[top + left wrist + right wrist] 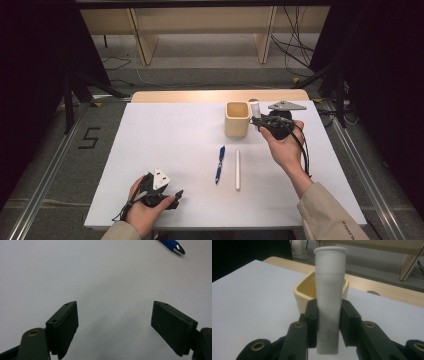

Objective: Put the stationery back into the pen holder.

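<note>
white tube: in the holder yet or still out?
Out. The white tube stands upright, clamped in the right hand-held gripper, in front of the yellow holder, not inside it.

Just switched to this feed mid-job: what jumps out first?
The right gripper holds a white tube upright, clamped between its jaws, just beside the yellow cup. A blue pen and a white stick lie side by side mid-table. The left gripper rests open near the front edge.

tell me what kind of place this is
Probably a lab or studio set up for recording: a white table boxed in by dark curtains, loose cables on the floor, a taped number beside a floor rail.
</note>
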`<act>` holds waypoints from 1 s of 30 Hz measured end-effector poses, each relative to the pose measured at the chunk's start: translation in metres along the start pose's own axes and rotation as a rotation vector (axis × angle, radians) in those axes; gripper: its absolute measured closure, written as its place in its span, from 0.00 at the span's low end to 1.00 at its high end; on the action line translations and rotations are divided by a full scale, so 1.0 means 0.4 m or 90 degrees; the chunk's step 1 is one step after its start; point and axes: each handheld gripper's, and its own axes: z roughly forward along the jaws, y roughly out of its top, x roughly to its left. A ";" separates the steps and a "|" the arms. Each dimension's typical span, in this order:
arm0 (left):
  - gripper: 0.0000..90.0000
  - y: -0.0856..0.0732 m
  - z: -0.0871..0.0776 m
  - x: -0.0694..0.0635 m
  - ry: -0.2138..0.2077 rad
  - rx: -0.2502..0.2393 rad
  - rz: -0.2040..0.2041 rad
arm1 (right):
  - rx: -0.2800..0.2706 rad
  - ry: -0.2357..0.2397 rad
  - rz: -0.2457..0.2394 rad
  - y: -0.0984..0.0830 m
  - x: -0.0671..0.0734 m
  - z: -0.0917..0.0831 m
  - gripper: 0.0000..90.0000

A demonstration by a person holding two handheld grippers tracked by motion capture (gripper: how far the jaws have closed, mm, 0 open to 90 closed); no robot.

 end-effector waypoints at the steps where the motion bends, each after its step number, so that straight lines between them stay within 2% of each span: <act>1: 0.24 0.000 0.000 0.000 -0.001 0.001 0.000 | 0.001 -0.001 0.004 0.005 0.001 0.001 0.79; 7: 0.24 0.001 0.000 -0.001 -0.001 0.002 0.000 | -0.013 0.002 0.004 0.036 -0.002 0.011 0.79; 18: 0.24 0.001 0.000 0.000 0.000 0.001 0.000 | -0.020 0.004 0.007 0.085 -0.009 0.042 0.79; 30: 0.24 0.001 0.001 0.000 -0.001 -0.001 0.000 | -0.025 -0.007 0.006 0.112 -0.014 0.084 0.79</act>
